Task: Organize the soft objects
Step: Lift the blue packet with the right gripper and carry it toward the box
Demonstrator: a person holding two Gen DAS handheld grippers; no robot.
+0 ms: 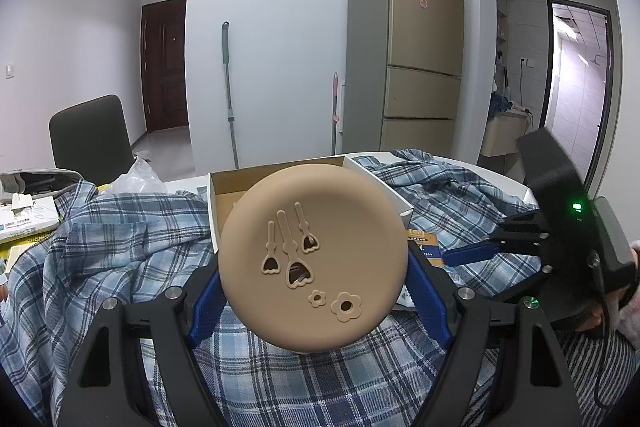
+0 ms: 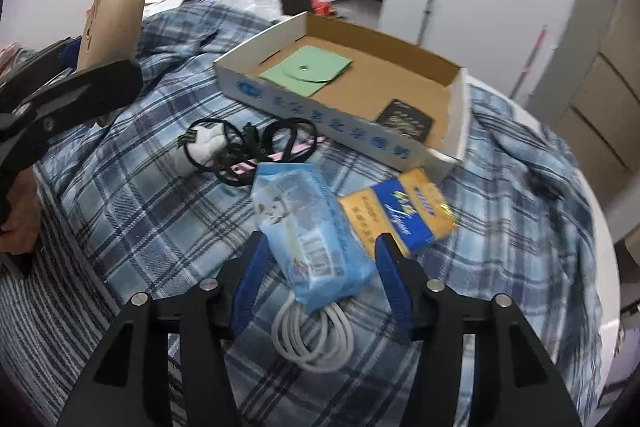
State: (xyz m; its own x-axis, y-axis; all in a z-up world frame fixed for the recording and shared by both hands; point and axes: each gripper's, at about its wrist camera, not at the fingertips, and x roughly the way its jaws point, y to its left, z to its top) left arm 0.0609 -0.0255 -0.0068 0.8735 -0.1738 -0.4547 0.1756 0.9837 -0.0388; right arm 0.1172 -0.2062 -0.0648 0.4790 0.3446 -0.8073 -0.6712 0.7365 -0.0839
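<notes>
Right now your left gripper is clamped across the tan round pad, its blue pads pressing the disc's edges at 9 and 3 o'clock, holding it up on edge above the plaid cloth. It looks light and rubbery, so it may flex or slip if you squeeze harder; keep the hold low across its widest part.

Your right gripper stands half open, straddling the blue tissue pack, the pads apart from its wrapper. That pack sits on the cloth at 6 o'clock from the cardboard box, partly over a white coiled cable. Expect it to be light, squashy and slick in its film; take it across the short width near the middle. The picture is blurred, so I can't be sure the cable won't snag and lift with it.
</notes>
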